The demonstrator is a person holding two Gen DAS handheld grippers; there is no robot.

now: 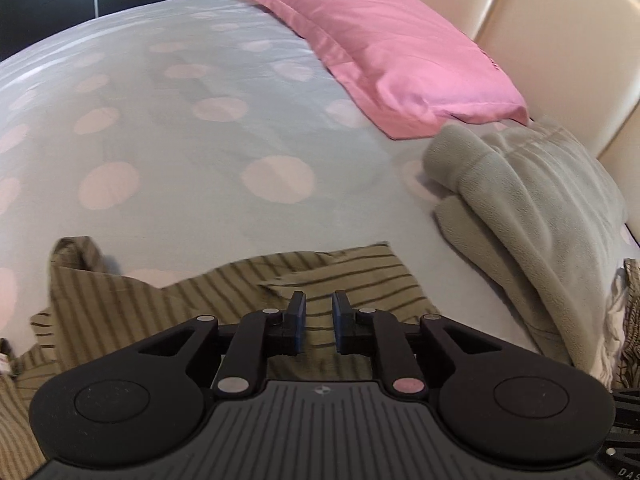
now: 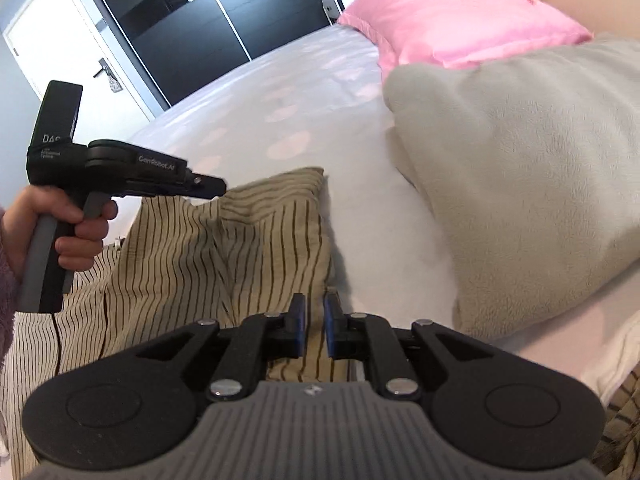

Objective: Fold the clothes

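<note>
A wide bed covered by a pale grey sheet printed with large soft-pink dots carries everything; a satin-pink rectangular pillow lies at its head against the cream padded headboard. Just below the pillow rests a bunched grey-green fleece blanket, touching the pillow's lower corner; at the near edge lies a rumpled olive-tan cloth garment with thin dark stripes, apart from the fleece.

Bed with dotted white cover, pink pillow, cream padded headboard, dark glossy wardrobe, white door
</note>
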